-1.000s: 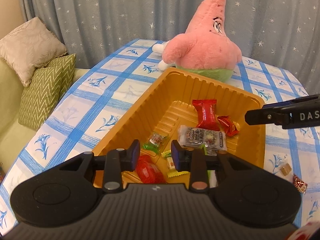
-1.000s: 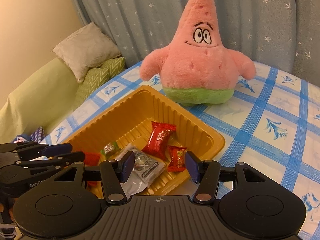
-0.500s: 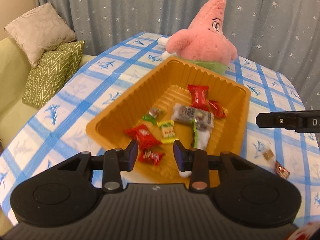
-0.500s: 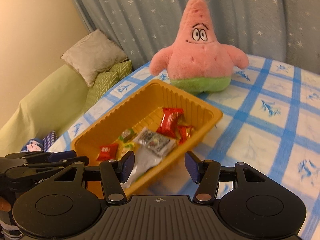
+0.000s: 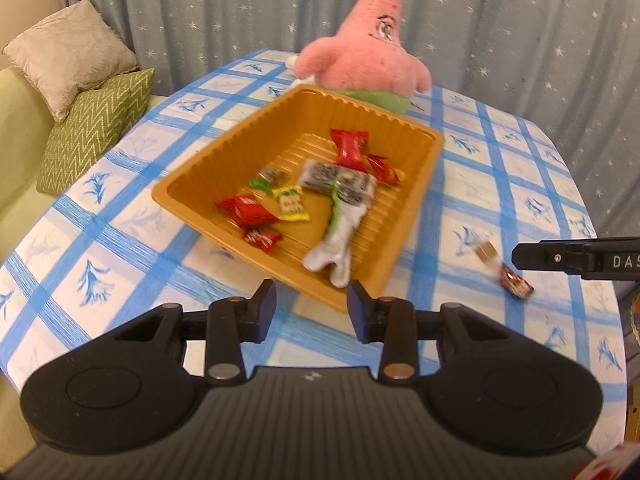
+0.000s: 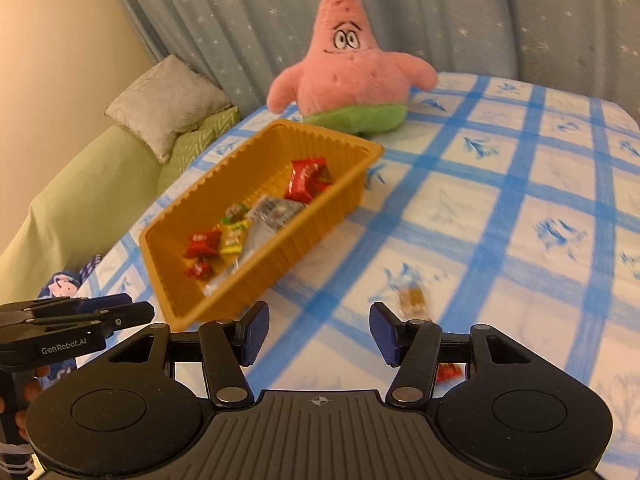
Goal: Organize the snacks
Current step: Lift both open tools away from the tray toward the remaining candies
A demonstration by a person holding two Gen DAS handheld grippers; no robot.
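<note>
An orange plastic tray (image 5: 416, 204) (image 6: 320, 232) on the blue checked tablecloth holds several wrapped snacks, among them red packets (image 5: 246, 210) and a grey-white packet (image 5: 338, 236). Two loose snacks lie on the cloth right of the tray: a brown candy (image 5: 486, 250) (image 6: 412, 298) and a dark red one (image 5: 516, 284); a red wrapper (image 6: 448, 372) shows behind my right fingers. My left gripper (image 5: 312, 308) is open and empty, just before the tray's near edge. My right gripper (image 6: 318, 332) is open and empty, over the cloth near the brown candy.
A pink star plush toy (image 5: 368, 60) (image 6: 348, 72) stands behind the tray. Cushions (image 5: 92, 120) lie on a green sofa left of the table. A starred curtain hangs behind. The table edge runs close on the left and front.
Both grippers have pulled back from the tray toward the table's front. The right gripper has swung right over the cloth and opened wider. The snacks in the tray stay put.
</note>
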